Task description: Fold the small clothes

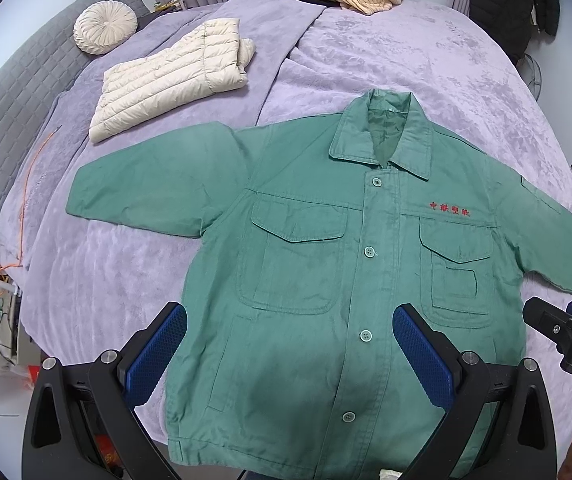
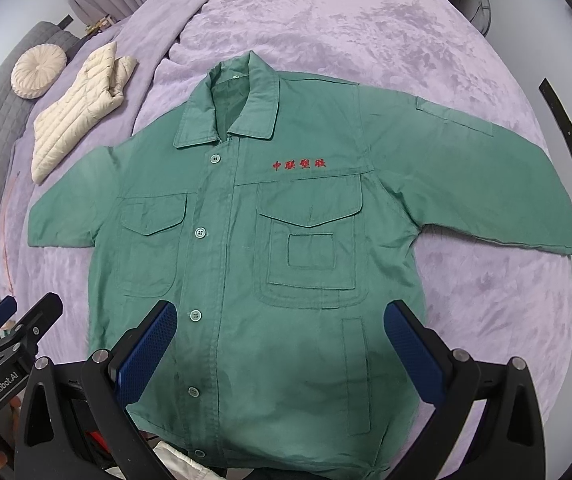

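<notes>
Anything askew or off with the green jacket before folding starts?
Nothing stands out. The green button-up work jacket lies flat, front up, buttoned, sleeves spread on the purple plush bedspread. Left gripper and right gripper are both open above its hem, holding nothing.

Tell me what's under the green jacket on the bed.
The green jacket lies flat, buttoned, on the purple bedspread, which shows all around it. Whatever lies directly beneath the jacket is covered and can't be seen.

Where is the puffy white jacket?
The white jacket lies folded on the purple bed, up and left of the green shirt in both views, beside the round pillow.
</notes>
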